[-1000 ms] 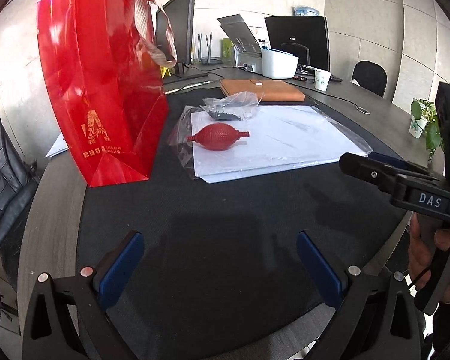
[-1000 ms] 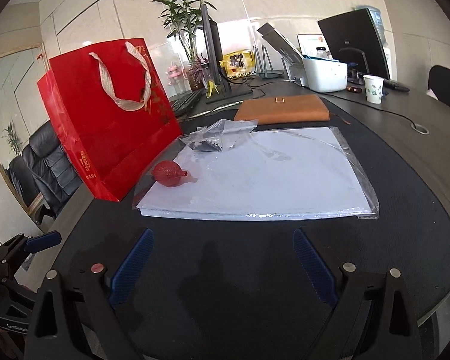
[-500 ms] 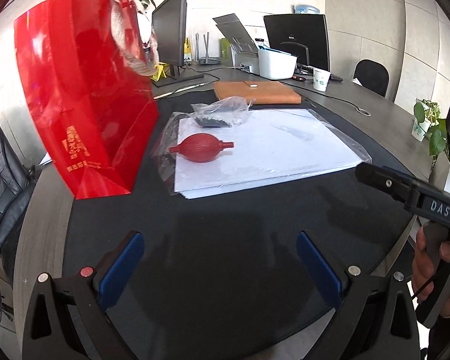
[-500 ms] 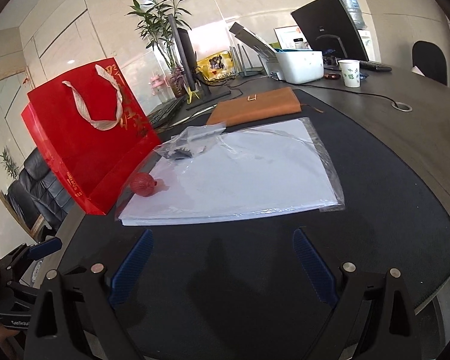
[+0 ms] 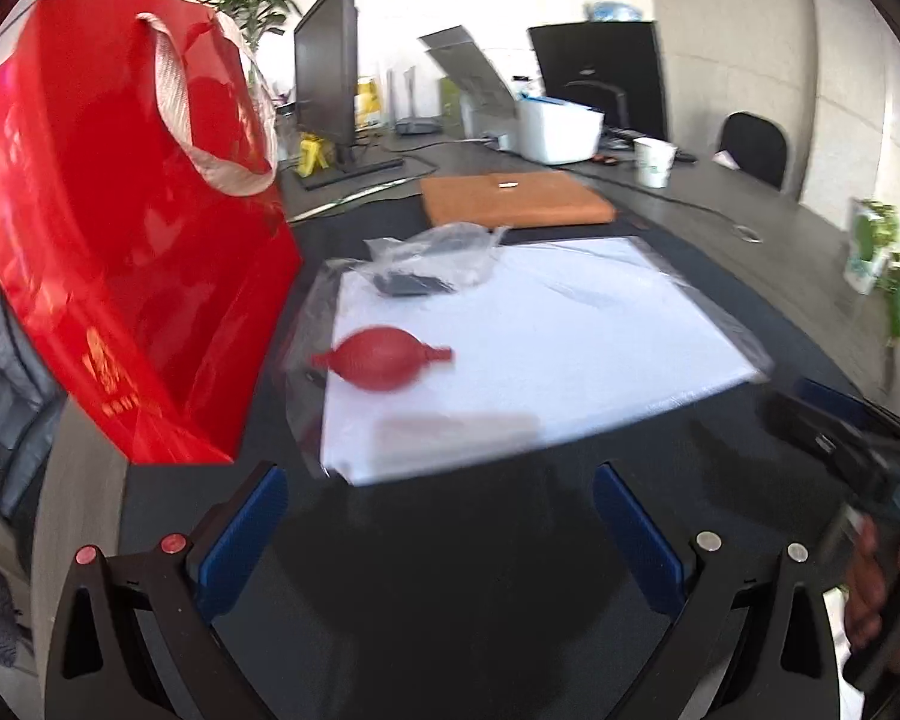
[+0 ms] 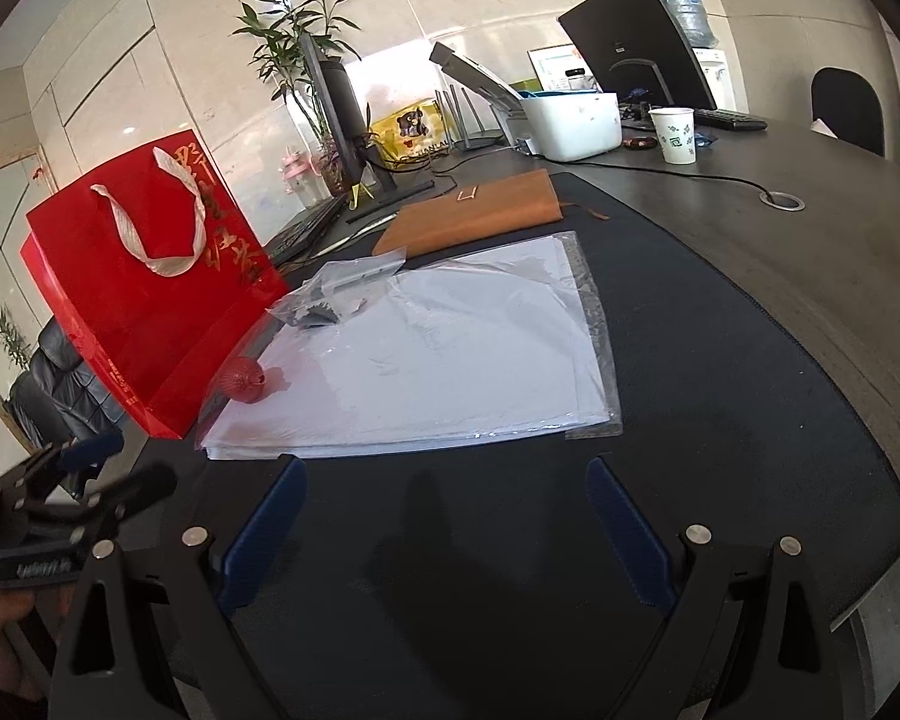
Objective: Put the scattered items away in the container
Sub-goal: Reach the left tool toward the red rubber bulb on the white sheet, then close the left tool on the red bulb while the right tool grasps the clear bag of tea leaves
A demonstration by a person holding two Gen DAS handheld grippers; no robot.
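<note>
A red paper gift bag [image 5: 120, 228] [image 6: 150, 300] with a white ribbon handle stands upright at the left of the black desk mat. Beside it a red rubber bulb blower [image 5: 381, 357] [image 6: 243, 379] lies on a plastic-wrapped stack of white paper [image 5: 522, 348] [image 6: 438, 354]. A small clear plastic bag with dark parts [image 5: 429, 258] [image 6: 336, 294] rests at the stack's far left corner. A brown leather notebook [image 5: 510, 198] [image 6: 474, 219] lies behind. My left gripper [image 5: 438, 531] is open over bare mat, short of the blower. My right gripper [image 6: 441, 528] is open near the stack's front edge.
Monitors [image 5: 324, 72] [image 6: 636, 42], a white printer [image 6: 570, 123], a paper cup [image 6: 675, 135], cables and a plant [image 6: 294, 48] crowd the far desk. A black office chair [image 5: 6, 360] stands at the left. The black mat [image 6: 720, 390] lies open to the right of the paper.
The left gripper has moved forward toward the blower and the paper stack, with motion blur. The right gripper has swung and tilted, so the stack sits closer. Both stay open.
</note>
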